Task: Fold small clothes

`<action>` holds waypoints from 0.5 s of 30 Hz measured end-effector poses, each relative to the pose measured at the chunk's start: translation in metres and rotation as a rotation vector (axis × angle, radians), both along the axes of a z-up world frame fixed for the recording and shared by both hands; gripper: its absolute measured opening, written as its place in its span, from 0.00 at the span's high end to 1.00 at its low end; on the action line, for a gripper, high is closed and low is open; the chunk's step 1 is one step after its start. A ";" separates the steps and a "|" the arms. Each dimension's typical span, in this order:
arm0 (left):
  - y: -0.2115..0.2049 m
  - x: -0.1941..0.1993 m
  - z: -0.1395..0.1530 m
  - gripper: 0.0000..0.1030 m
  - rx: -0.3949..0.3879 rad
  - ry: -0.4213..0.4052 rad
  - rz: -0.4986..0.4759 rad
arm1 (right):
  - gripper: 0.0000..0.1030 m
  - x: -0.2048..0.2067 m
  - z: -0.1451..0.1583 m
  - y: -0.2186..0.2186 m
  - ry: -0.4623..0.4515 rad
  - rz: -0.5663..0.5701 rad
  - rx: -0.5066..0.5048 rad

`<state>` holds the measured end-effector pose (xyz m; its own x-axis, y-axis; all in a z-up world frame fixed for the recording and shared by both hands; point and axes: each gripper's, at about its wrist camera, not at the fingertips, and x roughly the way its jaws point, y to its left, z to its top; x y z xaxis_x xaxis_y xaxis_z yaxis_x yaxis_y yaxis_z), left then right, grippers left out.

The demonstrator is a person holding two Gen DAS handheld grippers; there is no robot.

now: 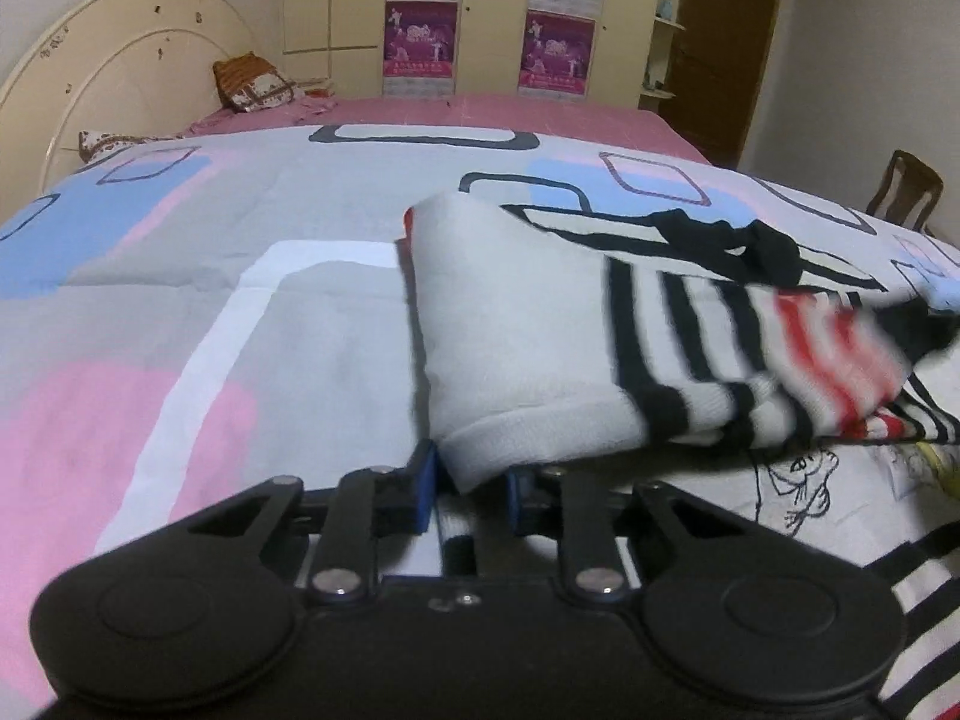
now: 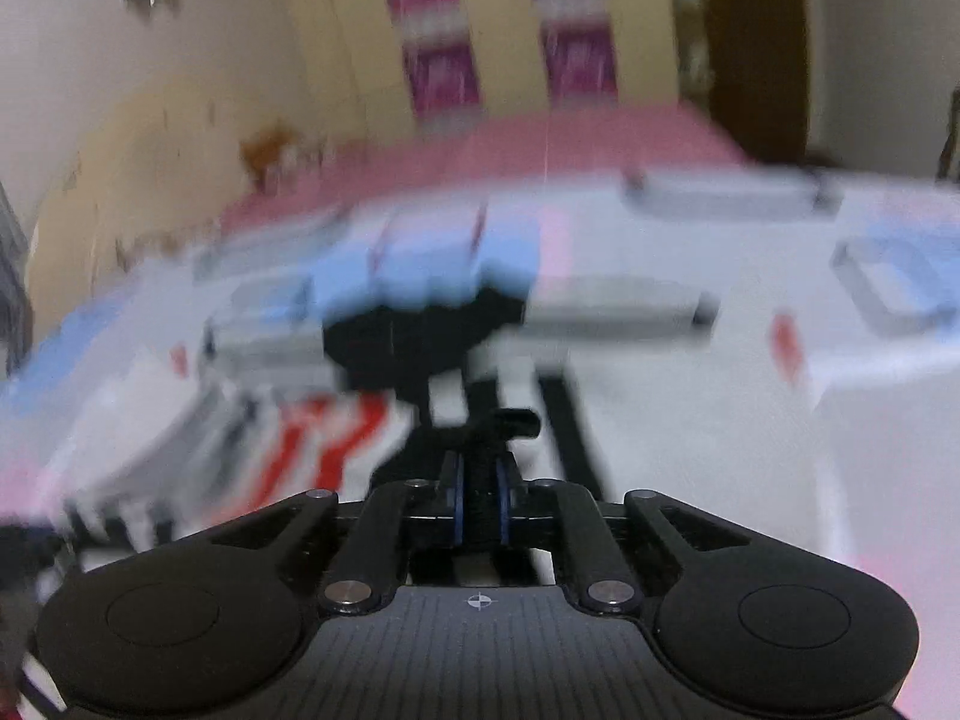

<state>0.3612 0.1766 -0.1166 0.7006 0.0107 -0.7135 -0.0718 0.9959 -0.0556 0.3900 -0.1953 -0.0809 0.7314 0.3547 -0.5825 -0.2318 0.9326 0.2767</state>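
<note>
A small white garment (image 1: 528, 336) with black and red stripes lies raised over the quilt in the left wrist view. Its white hem sits between the blue pads of my left gripper (image 1: 470, 480), which is shut on it. The striped end trails off to the right, blurred. A black piece of cloth (image 1: 750, 246) lies just behind it. The right wrist view is heavily blurred. There my right gripper (image 2: 478, 480) has its pads close together with dark cloth pinched between them. The red-and-white stripes (image 2: 336, 438) show to its left, and a black mass of cloth (image 2: 420, 336) lies ahead.
A quilt (image 1: 240, 300) patterned in pink, blue and grey covers the bed. White fabric with a cartoon drawing (image 1: 798, 480) lies at the lower right. A cream headboard (image 1: 120, 78) and pillow (image 1: 252, 84) are at the far left, a wardrobe (image 1: 492, 12) behind, and a wooden chair (image 1: 900, 192) at the right.
</note>
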 end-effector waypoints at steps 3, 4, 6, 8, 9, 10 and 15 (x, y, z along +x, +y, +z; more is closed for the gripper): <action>0.000 0.003 0.001 0.80 0.006 0.013 -0.018 | 0.91 -0.012 0.017 -0.013 -0.085 -0.038 -0.042; -0.001 0.004 0.000 0.80 0.007 0.015 -0.021 | 0.91 -0.007 0.007 -0.015 -0.039 -0.033 -0.070; 0.000 0.004 0.000 0.80 0.005 0.016 -0.028 | 0.92 -0.003 -0.014 -0.018 0.034 -0.029 -0.093; 0.001 0.003 0.000 0.80 0.001 0.018 -0.032 | 0.92 -0.009 -0.023 -0.020 0.049 -0.041 -0.088; 0.000 0.003 0.000 0.80 0.003 0.020 -0.036 | 0.92 -0.012 -0.026 -0.021 0.057 -0.048 -0.075; 0.000 0.004 0.000 0.80 0.005 0.022 -0.038 | 0.92 -0.015 -0.028 -0.022 0.058 -0.051 -0.072; -0.001 0.009 0.001 0.80 0.021 0.044 -0.060 | 0.92 -0.016 -0.045 -0.021 0.110 -0.052 -0.080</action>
